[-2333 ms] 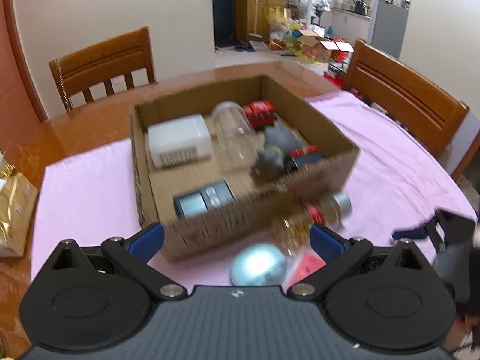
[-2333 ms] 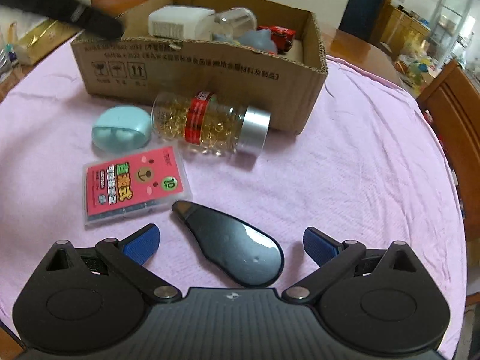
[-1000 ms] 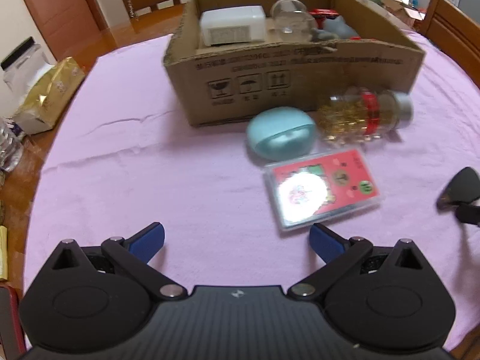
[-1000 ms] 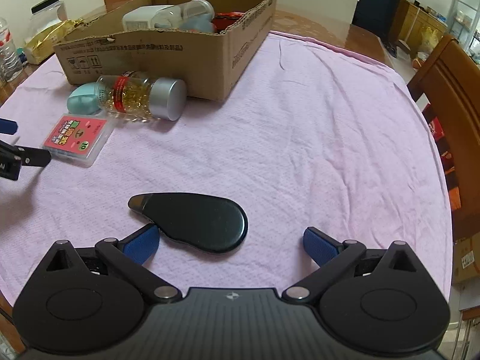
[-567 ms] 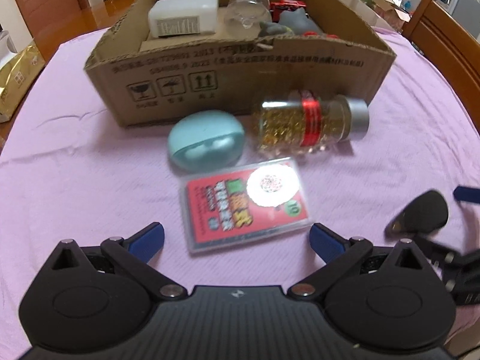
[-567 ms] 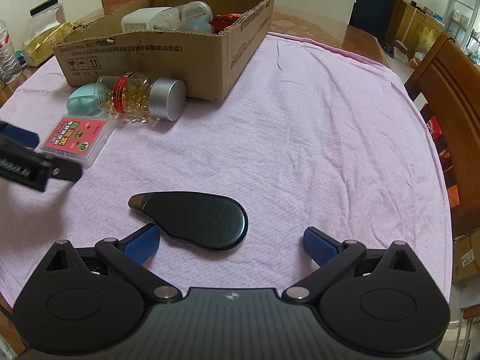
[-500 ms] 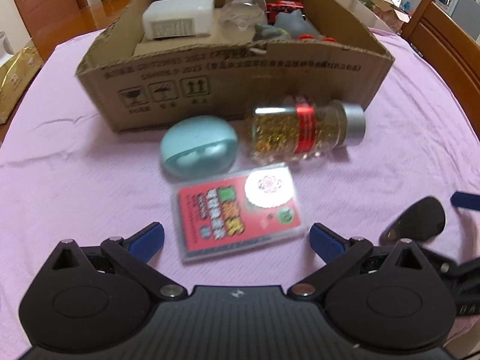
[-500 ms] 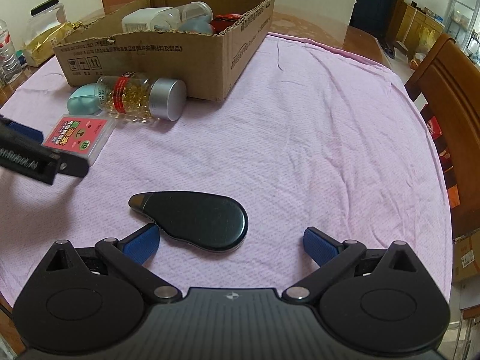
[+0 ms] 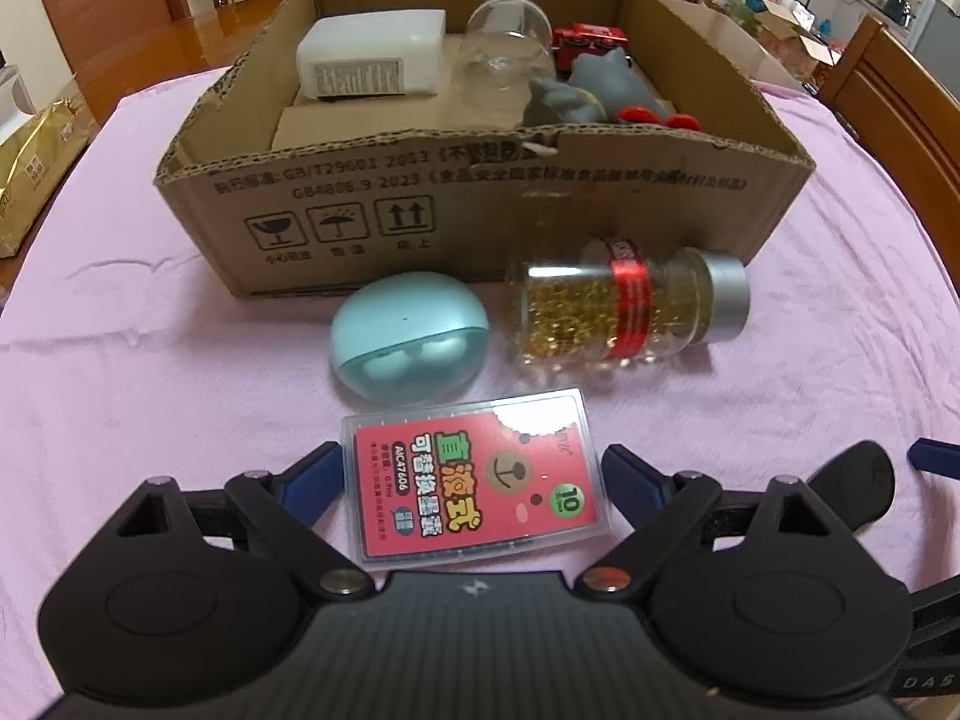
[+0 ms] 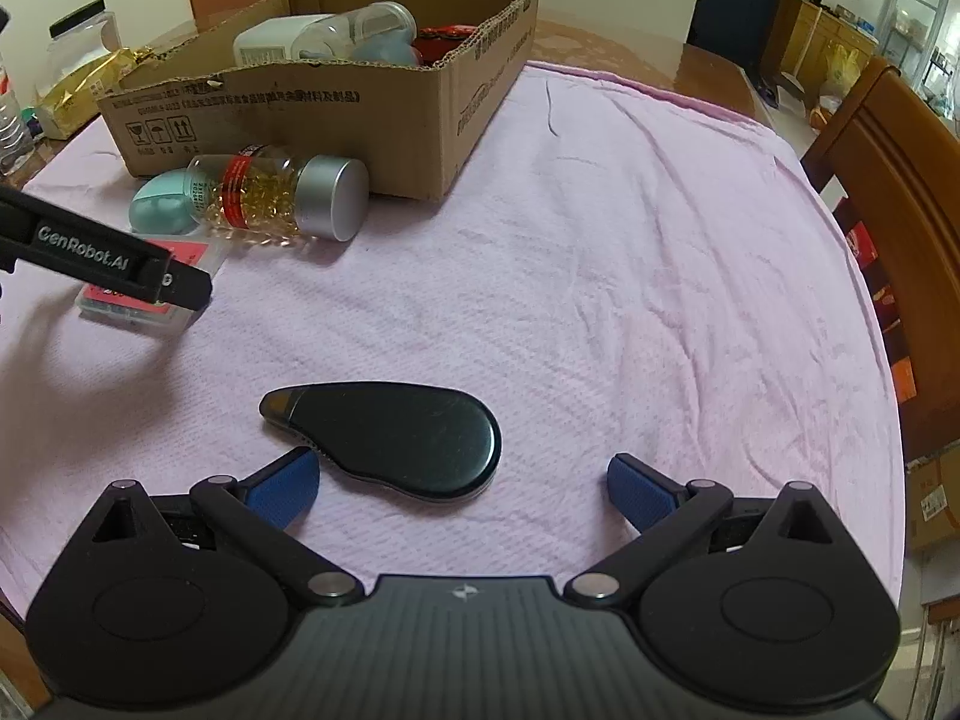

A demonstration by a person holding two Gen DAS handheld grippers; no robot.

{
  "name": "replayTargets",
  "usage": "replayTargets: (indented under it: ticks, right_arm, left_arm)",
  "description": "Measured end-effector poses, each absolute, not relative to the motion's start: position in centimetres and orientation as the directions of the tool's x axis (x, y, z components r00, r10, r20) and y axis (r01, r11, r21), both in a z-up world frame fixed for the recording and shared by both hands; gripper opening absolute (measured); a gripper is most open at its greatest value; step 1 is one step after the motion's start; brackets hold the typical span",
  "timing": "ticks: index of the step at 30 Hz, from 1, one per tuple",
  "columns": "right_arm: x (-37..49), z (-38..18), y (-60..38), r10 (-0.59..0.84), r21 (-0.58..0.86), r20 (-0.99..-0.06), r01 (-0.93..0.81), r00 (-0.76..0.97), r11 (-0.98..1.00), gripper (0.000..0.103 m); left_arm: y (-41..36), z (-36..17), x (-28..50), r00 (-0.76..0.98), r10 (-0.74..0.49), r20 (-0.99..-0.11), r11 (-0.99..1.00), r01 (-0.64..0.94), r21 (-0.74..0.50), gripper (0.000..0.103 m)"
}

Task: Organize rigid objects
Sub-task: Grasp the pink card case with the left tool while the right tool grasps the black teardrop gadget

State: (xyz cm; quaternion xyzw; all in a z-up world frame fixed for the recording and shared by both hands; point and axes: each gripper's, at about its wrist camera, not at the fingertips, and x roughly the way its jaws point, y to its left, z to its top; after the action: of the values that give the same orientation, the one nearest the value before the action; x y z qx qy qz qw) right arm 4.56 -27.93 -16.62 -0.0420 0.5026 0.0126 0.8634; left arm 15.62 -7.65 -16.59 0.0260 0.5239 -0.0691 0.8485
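Note:
A red card case in clear plastic (image 9: pixel 474 474) lies flat on the pink cloth (image 9: pixel 150 408). My left gripper (image 9: pixel 474 471) straddles it, jaws closing, with the blue pads right at its short sides; no firm press shows. Behind it lie a teal earbud case (image 9: pixel 411 348) and a capsule bottle (image 9: pixel 624 312) on its side, against the cardboard box (image 9: pixel 480 204). My right gripper (image 10: pixel 462 483) stands open around a black teardrop-shaped object (image 10: pixel 390 438), which lies closer to the left pad. One of the left fingers (image 10: pixel 120 258) shows over the card case (image 10: pixel 144 306) there.
The box holds a white adapter (image 9: pixel 372 63), a clear cup (image 9: pixel 507 54), a grey toy (image 9: pixel 576 96) and a red toy car (image 9: pixel 591 39). Gold packets (image 9: pixel 30 174) lie at the far left. Wooden chairs (image 10: pixel 888 228) stand at the table's sides.
My left gripper has moved in over the card case, which now lies between its jaws, and the jaws have narrowed. The right gripper and the black object have not moved.

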Motion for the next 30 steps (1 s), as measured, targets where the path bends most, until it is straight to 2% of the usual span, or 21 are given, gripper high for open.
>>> replayTargets:
  ticks: [24, 30]
  right_arm:
    - [6.5, -16.9, -23.0, -0.036, -0.064, -0.869, -0.041, 0.494, 0.997, 0.103]
    - [6.3, -16.5, -22.5, -0.029, -0.062, -0.865, -0.049, 0.501, 0.997, 0.093]
  left_arm:
    - [-4.2, -16.7, 15.2, 0.436, -0.111, -0.893, 0.980, 0.199, -0.024, 0.091]
    - [-4.1, -16.6, 15.1, 0.434, -0.117, -0.893, 0.977, 0.210, -0.026, 0.091]
